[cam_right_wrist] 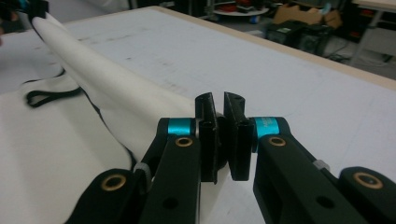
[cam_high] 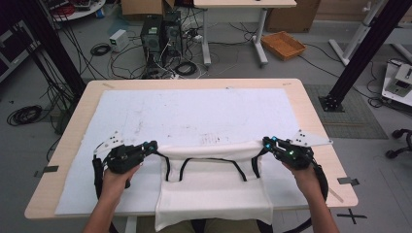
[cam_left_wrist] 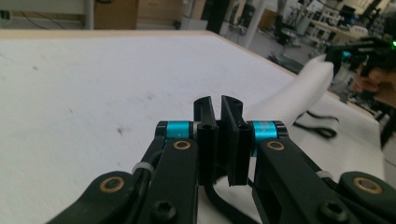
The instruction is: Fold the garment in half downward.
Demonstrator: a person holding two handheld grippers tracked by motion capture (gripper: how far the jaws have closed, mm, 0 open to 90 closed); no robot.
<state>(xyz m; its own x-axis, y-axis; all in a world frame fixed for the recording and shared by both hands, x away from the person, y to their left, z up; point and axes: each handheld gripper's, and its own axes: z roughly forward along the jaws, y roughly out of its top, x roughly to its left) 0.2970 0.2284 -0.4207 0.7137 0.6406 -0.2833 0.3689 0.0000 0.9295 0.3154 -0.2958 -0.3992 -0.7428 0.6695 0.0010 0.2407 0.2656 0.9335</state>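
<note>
Bag corners — between both jaws

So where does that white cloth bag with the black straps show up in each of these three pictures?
High view: the white bag lies at bottom centre, its far edge lifted between the left gripper and right gripper.
Left gripper view: right of centre, stretching away.
Right gripper view: at left, a raised fold.
Shared landmark: the black straps and the white table cover.

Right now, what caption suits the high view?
Two hand-held grippers, left gripper and right gripper, lift a white tote bag by its top corners.
</note>
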